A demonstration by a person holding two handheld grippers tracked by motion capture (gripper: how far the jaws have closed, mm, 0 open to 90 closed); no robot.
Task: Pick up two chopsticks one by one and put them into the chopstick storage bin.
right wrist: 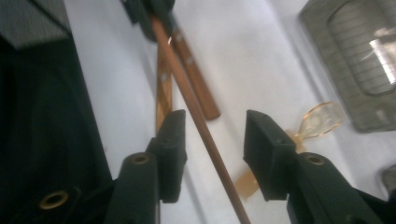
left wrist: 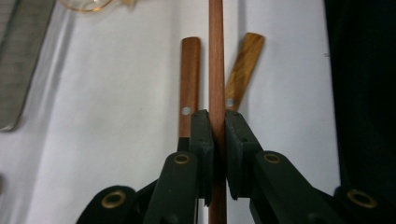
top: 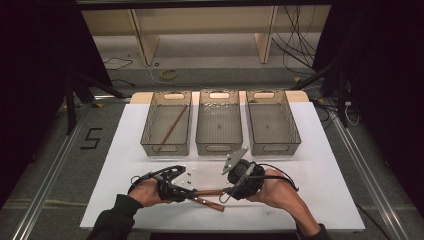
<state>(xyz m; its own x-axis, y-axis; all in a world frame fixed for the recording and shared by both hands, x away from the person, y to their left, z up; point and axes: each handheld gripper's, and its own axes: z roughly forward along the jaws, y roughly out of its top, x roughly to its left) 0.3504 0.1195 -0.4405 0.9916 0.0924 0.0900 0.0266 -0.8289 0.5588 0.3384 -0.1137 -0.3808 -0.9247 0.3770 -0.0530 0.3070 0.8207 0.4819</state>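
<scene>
Standing over the white tabletop point(top: 125, 150), I see three grey mesh baskets point(top: 219, 123) in a row along its far half. The left basket point(top: 150, 130) has a thin brown stick point(top: 171, 128) lying slantwise inside it.

Near the front edge, the person's two hands meet around the middle of the board, each holding a black tool. The left tool point(top: 186, 192) points toward the right one, and the right tool point(top: 226, 192), with a grey three-cornered plate point(top: 235, 160) on top, points back at it.

Between them runs a slim wooden stick point(top: 207, 192), raised just above the tabletop. In the left gripper view the left tool point(left wrist: 218, 140) has its pads clamped tight on this stick point(left wrist: 215, 70), which passes straight between them. In the right gripper view the right tool point(right wrist: 212, 140) stands parted, with the same stick point(right wrist: 196, 112) passing through the gap close to one pad but pressed by neither.

Under the stick lie two wooden-handled pieces on the tabletop: a darker handle point(left wrist: 189, 79) with a metal rivet, and a lighter, grained handle point(left wrist: 243, 67) angled away from it. An amber see-through plastic spoon point(right wrist: 320, 119) lies near the baskets, beside the right tool. A few small white bits point(top: 189, 172) sit on the board just beyond the left tool.
</scene>
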